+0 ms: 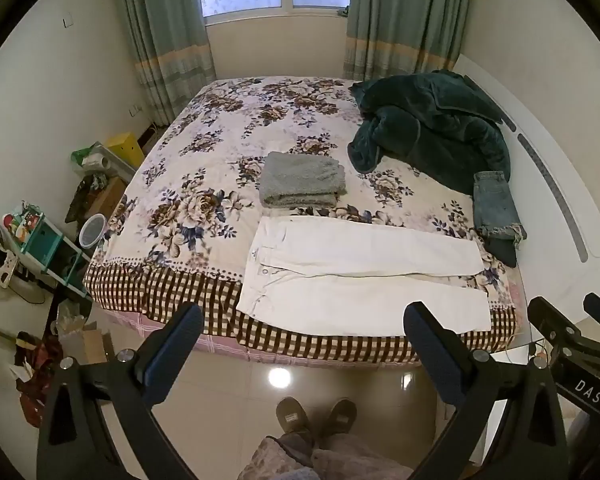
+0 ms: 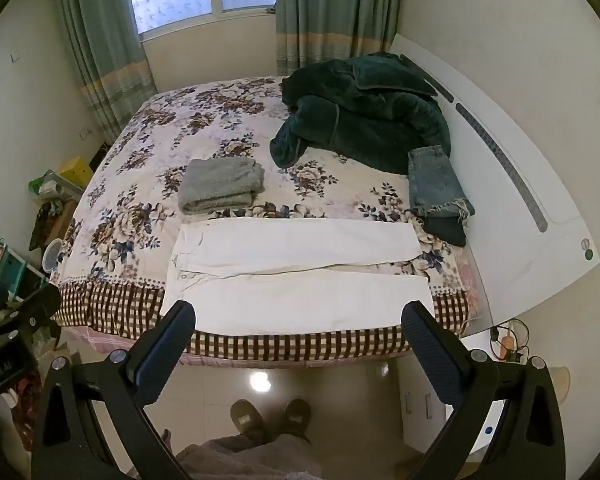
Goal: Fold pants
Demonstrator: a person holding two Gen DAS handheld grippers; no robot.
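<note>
Left tongs [image 1: 302,330]: wide open, empty, held over the floor short of the bed.
Right tongs [image 2: 298,326]: wide open, empty, likewise short of the bed.
Pants [image 1: 364,276]: white, flat along the bed's near edge ahead of both tongs, waist to the left, legs to the right.
Risk: the near leg overhangs the bed [image 1: 204,176] edge; a one-layer pinch or a drag could likely pull it to the floor.
Room: towel [image 1: 302,180] just beyond the pants limits a far fold; jean shorts [image 1: 496,204] crowd the cuffs.

Bed [image 1: 172,184]; white pants [image 1: 364,276], towel [image 1: 302,180], blanket [image 1: 432,128]
</note>
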